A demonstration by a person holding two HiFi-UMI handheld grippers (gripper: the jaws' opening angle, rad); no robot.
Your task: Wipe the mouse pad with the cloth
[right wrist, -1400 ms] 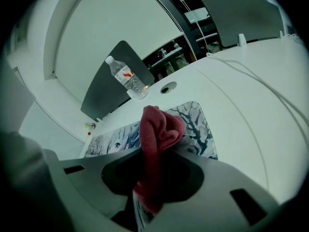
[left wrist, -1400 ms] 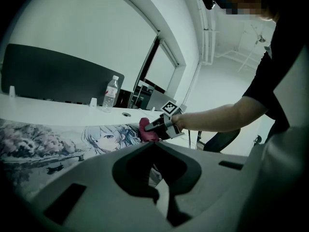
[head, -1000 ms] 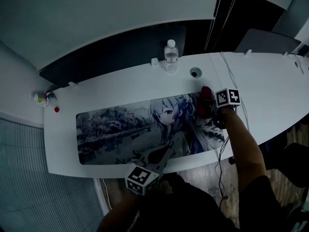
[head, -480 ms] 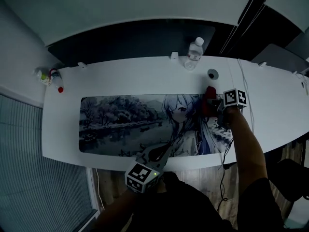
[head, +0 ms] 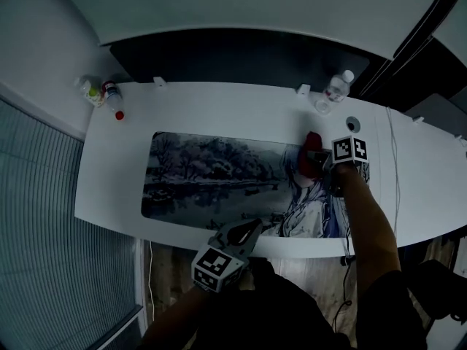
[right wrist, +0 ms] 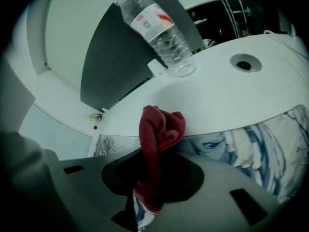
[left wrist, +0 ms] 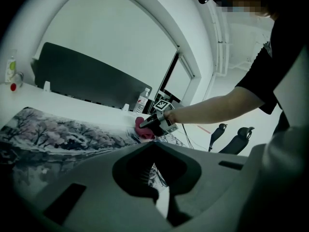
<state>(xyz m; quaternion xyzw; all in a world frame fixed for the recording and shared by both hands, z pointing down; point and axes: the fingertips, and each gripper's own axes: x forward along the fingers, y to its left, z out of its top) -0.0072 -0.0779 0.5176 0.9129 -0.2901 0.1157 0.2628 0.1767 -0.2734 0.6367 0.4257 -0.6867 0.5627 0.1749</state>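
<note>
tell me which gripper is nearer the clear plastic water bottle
Right. The right gripper, shut on the red cloth, is just short of the clear plastic water bottle; the left gripper is at the white desk's near edge.

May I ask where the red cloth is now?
Head view: the red cloth is clamped in the right gripper, on the right part of the mouse pad near its far edge, before the water bottle.

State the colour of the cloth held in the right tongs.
Dark red cloth, clearest in the right gripper view.
</note>
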